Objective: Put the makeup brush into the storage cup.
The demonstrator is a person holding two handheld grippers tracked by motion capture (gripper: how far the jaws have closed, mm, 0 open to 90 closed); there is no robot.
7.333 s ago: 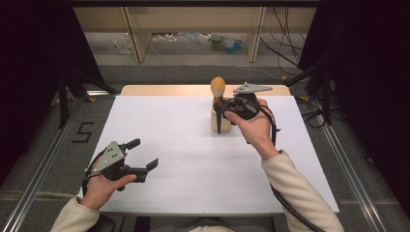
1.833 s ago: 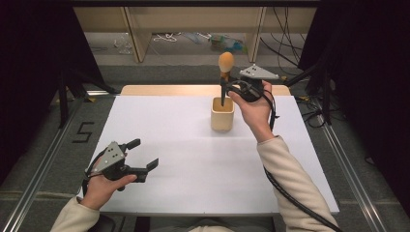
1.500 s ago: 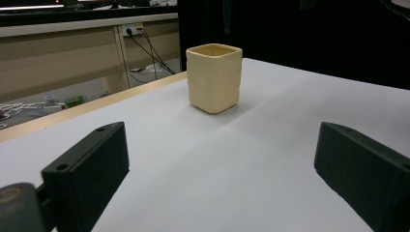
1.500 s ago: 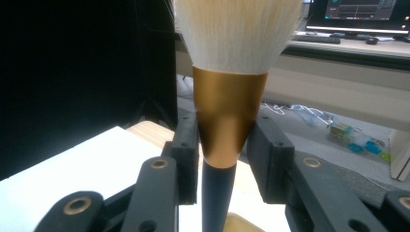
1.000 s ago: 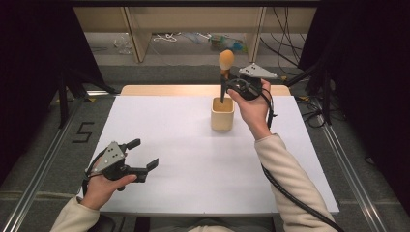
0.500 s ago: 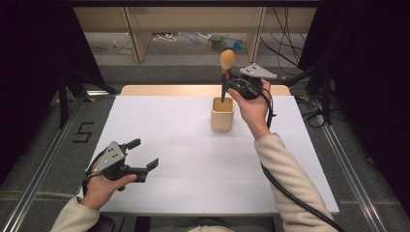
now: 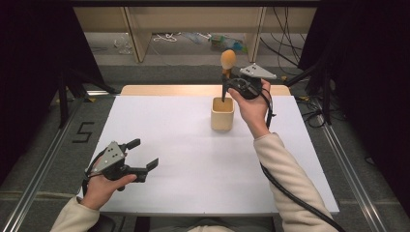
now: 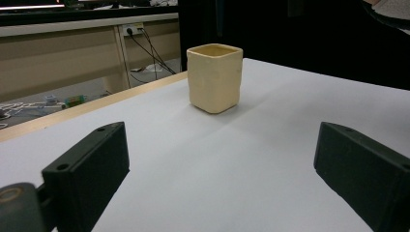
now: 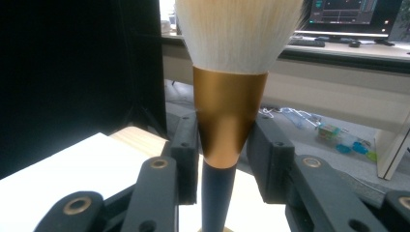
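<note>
The white table (image 7: 193, 174) fills the working area, and everything here is placed off the cream square cup (image 7: 222, 113) standing on its far half. Directly above that cup, the right gripper (image 7: 227, 81) holds a makeup brush (image 7: 227, 60) upright, bristle head on top, the dark handle running straight down so its tip sits at or just inside the cup's mouth. My read: this is the lift-out step, the brush nearly free of the cup but not clear of the rim. The next move calls for a straight vertical pull until the handle tip is above the rim, then a sideways carry; drift too soon and the handle could catch the wall and tip the cup.

Well back from the cup, toward the near left corner of the table, the left gripper (image 7: 145, 157) rests in the person's hand, pointed at the cup. In the left gripper view its jaws stand wide apart with nothing between them, the cup (image 8: 215, 77) framed in the gap.

Now the small detail: in the right gripper view the fingers (image 9: 186, 159) are clenched on the brush (image 9: 229, 116), pads pressing either side of the gold ferrule where it narrows into the dark handle, white bristles fanning above.
</note>
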